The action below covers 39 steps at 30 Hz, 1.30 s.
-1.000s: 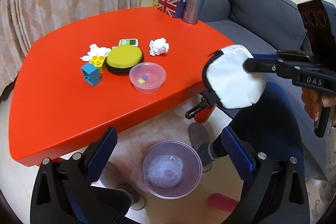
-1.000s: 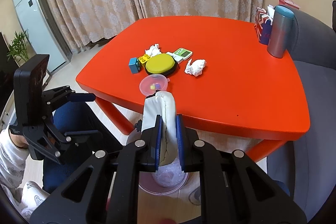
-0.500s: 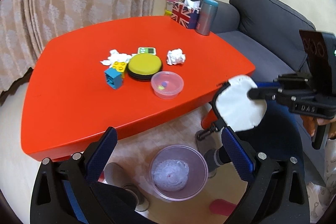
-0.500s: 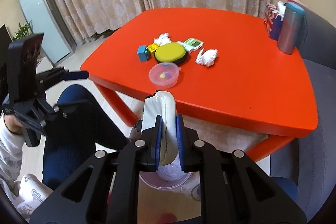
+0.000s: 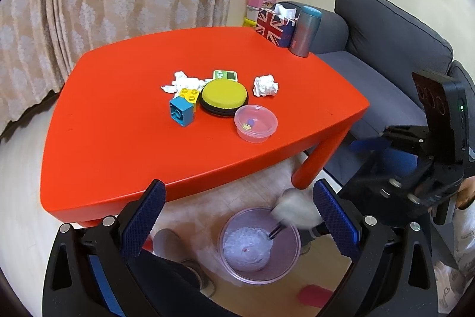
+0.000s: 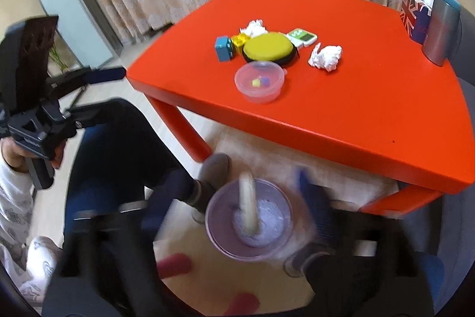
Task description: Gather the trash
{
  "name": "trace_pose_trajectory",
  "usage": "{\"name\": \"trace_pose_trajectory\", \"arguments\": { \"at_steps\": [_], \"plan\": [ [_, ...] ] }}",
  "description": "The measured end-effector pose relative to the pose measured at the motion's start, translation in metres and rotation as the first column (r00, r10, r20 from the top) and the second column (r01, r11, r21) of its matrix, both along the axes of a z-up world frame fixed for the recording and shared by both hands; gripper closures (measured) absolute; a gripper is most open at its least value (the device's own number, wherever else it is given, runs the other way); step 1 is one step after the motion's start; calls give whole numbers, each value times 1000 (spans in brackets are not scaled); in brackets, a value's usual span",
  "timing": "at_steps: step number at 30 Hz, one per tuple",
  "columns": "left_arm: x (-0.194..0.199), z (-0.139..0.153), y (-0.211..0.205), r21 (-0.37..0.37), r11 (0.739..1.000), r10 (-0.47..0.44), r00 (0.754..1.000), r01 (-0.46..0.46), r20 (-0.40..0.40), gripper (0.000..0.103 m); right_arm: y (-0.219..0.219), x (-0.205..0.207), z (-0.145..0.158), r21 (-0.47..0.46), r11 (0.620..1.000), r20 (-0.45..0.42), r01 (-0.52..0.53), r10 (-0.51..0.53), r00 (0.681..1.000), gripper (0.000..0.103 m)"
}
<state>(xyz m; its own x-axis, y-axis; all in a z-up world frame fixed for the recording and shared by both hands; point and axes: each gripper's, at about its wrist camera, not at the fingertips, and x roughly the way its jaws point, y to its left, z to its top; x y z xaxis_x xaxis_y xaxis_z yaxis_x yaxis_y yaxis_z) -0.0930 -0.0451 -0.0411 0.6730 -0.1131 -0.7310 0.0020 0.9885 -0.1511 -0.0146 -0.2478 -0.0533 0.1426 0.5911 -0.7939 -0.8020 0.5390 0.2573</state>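
**Dropping the white pouch into the bin — two paper wads left on the table**

Opening over the bin [image 6: 249, 223], the right gripper [image 6: 237, 216] has its jaws spreading apart, blurred in its own view, and the white pouch [image 6: 248, 202] between them looks free of the pads, standing on end with its lower edge already inside the bin's rim. From the left wrist view the same pouch [image 5: 297, 210] is a pale smear at the bin's [image 5: 259, 242] far edge, its dark clip dangling over crumpled white paper that already lies in the bin's bottom. So one piece seems binned, and this one is as good as in.

The left gripper [image 5: 237, 216] hangs above the bin as well — jaws wide apart, nothing between them.

Beyond the bin stands the red table [image 5: 124, 138], and what is left sits there: one crumpled tissue [image 5: 265, 85] past the clear tub [image 5: 256, 123], well apart from the bin, and a second tissue wad [image 5: 182, 81] farther off still, behind the toy blocks [image 5: 184, 106] and beside the yellow round case [image 5: 224, 97]. Both wads are far from either gripper. I judge the job roughly half done, with two pickups remaining.
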Motion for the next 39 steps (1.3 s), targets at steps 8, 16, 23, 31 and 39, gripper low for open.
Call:
{"name": "trace_pose_trajectory", "arguments": {
  "at_steps": [8, 16, 23, 31, 39],
  "plan": [
    [1, -6, -1, 2, 1000, -4, 1000, 4, -18, 8, -4, 5, 4, -16, 999, 13, 38, -38, 999, 4],
    [2, -6, -2, 7, 1000, -6, 1000, 6, -21, 8, -8, 10, 5, -13, 997, 12, 71, -71, 997, 4],
    [6, -4, 2, 6, 1000, 0, 1000, 0, -22, 8, -5, 19, 14, -5, 996, 30, 93, -93, 995, 3],
    [20, 3, 16, 6, 1000, 11, 1000, -10, -28, 8, 14, 39, 23, -15, 997, 48, 82, -81, 996, 3],
    [34, 6, 35, 6, 1000, 27, 999, -27, -39, 8, 45, 61, 17, -50, 997, 37, 59, -57, 998, 3]
  ]
}}
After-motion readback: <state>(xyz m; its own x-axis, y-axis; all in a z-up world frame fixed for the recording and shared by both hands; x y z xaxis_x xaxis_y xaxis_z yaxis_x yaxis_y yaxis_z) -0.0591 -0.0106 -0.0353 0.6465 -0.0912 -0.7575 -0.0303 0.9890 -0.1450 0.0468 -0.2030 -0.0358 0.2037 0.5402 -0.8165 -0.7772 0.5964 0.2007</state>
